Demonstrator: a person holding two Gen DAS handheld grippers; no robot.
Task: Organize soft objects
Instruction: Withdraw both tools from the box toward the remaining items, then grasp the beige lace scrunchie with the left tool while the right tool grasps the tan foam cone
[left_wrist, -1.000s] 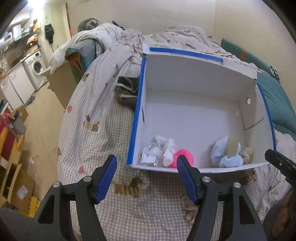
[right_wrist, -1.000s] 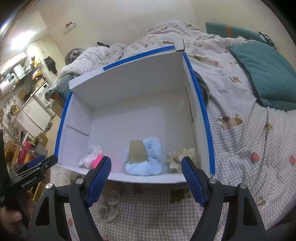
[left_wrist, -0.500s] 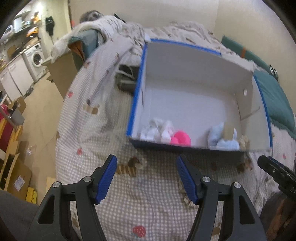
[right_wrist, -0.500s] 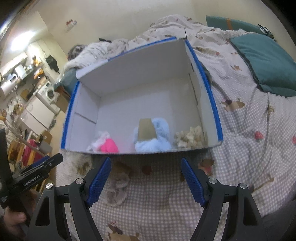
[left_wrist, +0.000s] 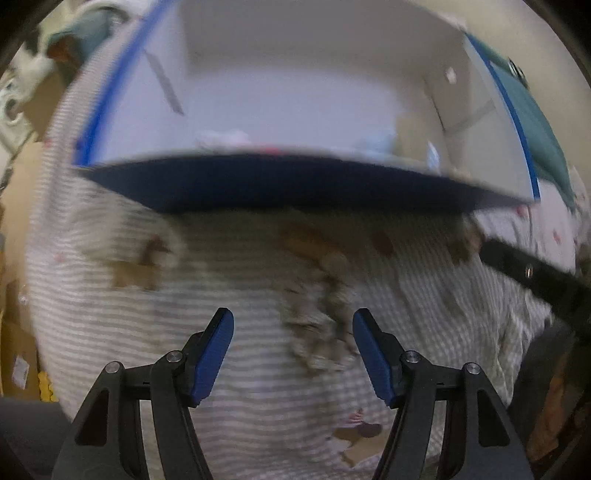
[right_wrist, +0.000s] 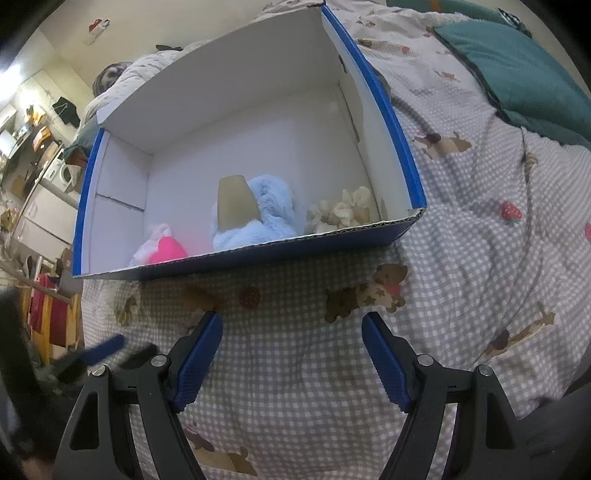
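Both tongs have dropped toward the bed since a second ago; the box rim now sits high in both views, and the left view is motion-blurred.

Left tongs (left_wrist: 291, 343): jaws apart, nothing between the pads, pointing down at the checked bedspread (left_wrist: 236, 369). A frilly beige scrunchie (left_wrist: 317, 325) lies on the bedspread just in front of the near wall of the box, ahead of the tongs and nearer the right pad. Can't tell if it touches the pad, too blurred.

Blue-and-white cardboard box (right_wrist: 369, 88) sits on the bed, open top. Along its near wall, left to right: a pink and white soft item (right_wrist: 162, 249) toward the near left corner, a fluffy light-blue item (right_wrist: 269, 218) with a tan card label in the middle, a cream scrunchie (right_wrist: 343, 210) in the near right corner. All three lie close together; the rest of the box floor is bare.

Right tongs (right_wrist: 291, 354): jaws wide apart, empty, over the bedspread just short of the box's near wall. Teal cushion (right_wrist: 517, 74) on the bed to the right of the box, well apart.
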